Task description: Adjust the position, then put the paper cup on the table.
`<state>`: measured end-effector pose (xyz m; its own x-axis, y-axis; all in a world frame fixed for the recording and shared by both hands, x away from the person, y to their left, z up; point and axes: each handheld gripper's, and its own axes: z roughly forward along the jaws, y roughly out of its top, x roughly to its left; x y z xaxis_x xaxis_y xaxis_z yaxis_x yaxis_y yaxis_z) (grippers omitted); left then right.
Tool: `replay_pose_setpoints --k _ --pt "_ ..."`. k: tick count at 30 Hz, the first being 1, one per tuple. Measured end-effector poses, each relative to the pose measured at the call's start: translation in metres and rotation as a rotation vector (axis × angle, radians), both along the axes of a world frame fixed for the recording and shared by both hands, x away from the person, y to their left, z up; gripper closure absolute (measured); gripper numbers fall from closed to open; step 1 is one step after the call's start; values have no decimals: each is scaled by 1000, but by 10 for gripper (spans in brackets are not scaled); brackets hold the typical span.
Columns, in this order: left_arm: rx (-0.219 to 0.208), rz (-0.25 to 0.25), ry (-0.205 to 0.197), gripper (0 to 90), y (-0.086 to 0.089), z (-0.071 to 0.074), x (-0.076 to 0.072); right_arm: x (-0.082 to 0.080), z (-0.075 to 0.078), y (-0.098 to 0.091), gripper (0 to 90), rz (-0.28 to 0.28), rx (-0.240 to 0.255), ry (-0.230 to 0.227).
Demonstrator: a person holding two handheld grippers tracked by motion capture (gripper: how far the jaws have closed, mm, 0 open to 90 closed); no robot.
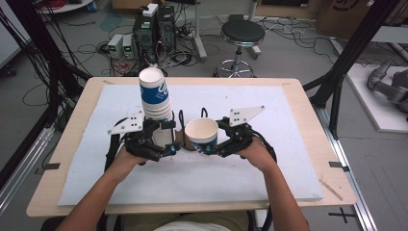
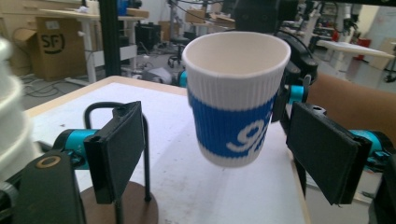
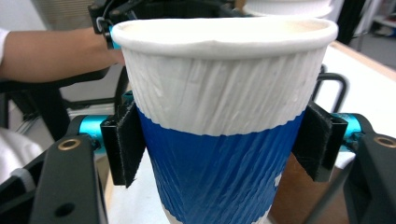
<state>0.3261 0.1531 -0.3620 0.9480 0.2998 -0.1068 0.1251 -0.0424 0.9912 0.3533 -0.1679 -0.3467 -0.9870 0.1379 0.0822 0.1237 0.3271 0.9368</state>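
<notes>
A single white paper cup with a blue band [image 1: 202, 133] hangs above the table, and my right gripper [image 1: 208, 144] is shut on it. In the right gripper view its pads [image 3: 122, 142] press both sides of the cup [image 3: 224, 121]. A tall stack of the same cups [image 1: 155, 96] stands upright at the left. My left gripper [image 1: 168, 143] is beside the stack's base, open. In the left gripper view the held cup [image 2: 233, 98] floats between and beyond the spread jaws, touching neither pad [image 2: 116, 149]; the stack [image 2: 9, 121] is at the left edge.
A brown round base with black wire loops [image 1: 182, 137] stands between the two grippers, also low in the left gripper view [image 2: 140, 205]. A white mat [image 1: 269, 159] covers the wooden table [image 1: 308, 115]. A stool [image 1: 242, 33] and computers [image 1: 154, 29] stand on the floor beyond.
</notes>
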Motion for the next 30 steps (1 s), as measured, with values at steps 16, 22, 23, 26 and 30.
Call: replay_pose_setpoints --k 16,22,23,26,30 --pt "-19 19 7 186 8 -6 1 5 12 -35 276 -271 61 -71" --pt "-31 9 -6 186 7 -1 -4 4 14 -43 276 -300 65 -77" --pt "-31 4 -8 186 6 0 -5 4 15 -44 276 -305 61 -79" --pt "-27 -12 -13 186 2 1 -6 2 17 -47 276 -310 64 -87" --pt "-17 -25 -18 186 -3 2 -7 0 19 -51 276 -326 59 -94"
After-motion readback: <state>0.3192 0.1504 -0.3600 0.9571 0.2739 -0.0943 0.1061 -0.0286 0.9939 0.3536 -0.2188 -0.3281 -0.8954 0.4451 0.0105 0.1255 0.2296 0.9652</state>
